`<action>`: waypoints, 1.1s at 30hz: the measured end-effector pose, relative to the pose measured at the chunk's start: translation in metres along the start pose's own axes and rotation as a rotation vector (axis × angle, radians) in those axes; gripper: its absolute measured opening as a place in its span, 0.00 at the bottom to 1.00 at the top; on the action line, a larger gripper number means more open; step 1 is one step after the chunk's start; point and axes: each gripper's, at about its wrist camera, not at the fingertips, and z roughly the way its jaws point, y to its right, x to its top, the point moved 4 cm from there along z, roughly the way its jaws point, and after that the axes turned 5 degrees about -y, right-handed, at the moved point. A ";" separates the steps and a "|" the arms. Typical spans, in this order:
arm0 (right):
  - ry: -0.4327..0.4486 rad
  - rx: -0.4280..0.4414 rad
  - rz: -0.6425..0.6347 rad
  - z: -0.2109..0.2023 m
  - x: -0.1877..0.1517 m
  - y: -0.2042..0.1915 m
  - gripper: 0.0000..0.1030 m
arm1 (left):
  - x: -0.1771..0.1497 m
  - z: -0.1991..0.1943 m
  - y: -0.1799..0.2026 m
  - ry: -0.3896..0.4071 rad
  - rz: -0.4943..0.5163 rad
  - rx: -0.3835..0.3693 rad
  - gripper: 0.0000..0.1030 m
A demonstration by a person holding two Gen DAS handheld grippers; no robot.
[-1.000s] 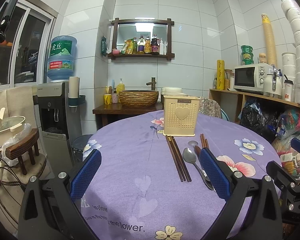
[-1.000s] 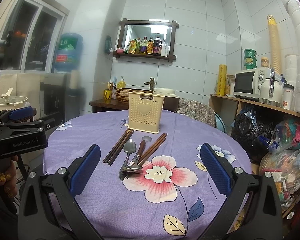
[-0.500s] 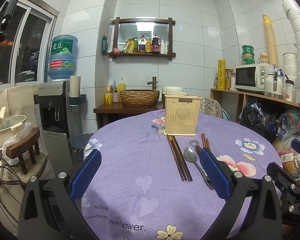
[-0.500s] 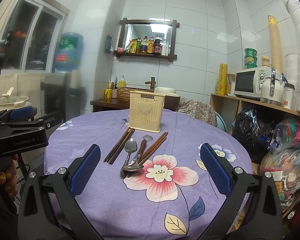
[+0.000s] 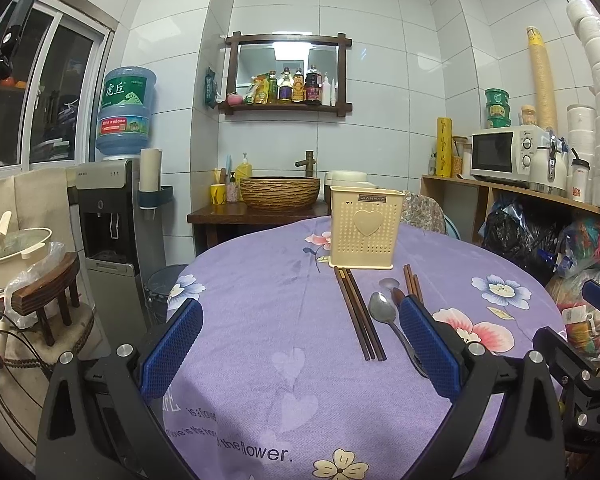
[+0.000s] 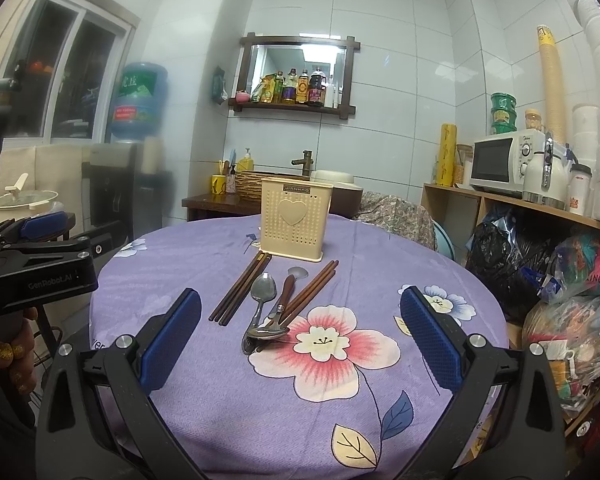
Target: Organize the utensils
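A cream perforated utensil holder point(image 5: 366, 233) point(image 6: 296, 224) with a heart stands upright on the round purple floral table point(image 5: 268, 320) point(image 6: 220, 248). In front of it lie a pair of dark chopsticks point(image 5: 358, 312) point(image 6: 240, 288), a steel spoon point(image 5: 384, 314) point(image 6: 262, 294), a wooden-handled utensil point(image 6: 287, 288), a second chopstick pair point(image 6: 312, 290) point(image 5: 412, 282) and another spoon point(image 6: 268, 331). My left gripper point(image 5: 300, 350) is open and empty, left of the utensils. My right gripper point(image 6: 300, 344) is open and empty, just short of the spoons.
A water dispenser point(image 5: 112, 216) and a stool with a pot point(image 5: 40, 292) stand left of the table. A wooden side table with a basin point(image 5: 278, 192) stands behind. Shelves with a microwave point(image 5: 504, 156) and bags point(image 6: 560, 272) stand at the right.
Both grippers have drifted slightly forward toward the utensils. Nothing on the table has moved.
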 end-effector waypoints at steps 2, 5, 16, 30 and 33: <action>-0.003 0.000 0.000 0.000 0.000 0.001 0.95 | 0.000 0.001 0.001 -0.002 -0.001 0.002 0.95; -0.006 0.001 0.000 0.000 -0.001 0.001 0.95 | 0.000 0.001 0.002 -0.006 -0.002 0.003 0.95; -0.102 0.026 0.029 0.020 -0.001 0.007 0.95 | 0.000 0.017 -0.002 -0.087 -0.012 0.001 0.95; -0.435 0.084 0.095 0.148 0.010 0.046 0.95 | 0.007 0.138 -0.010 -0.493 0.015 -0.100 0.91; -0.485 0.107 0.093 0.172 0.009 0.045 0.86 | 0.010 0.154 -0.001 -0.517 0.031 -0.133 0.83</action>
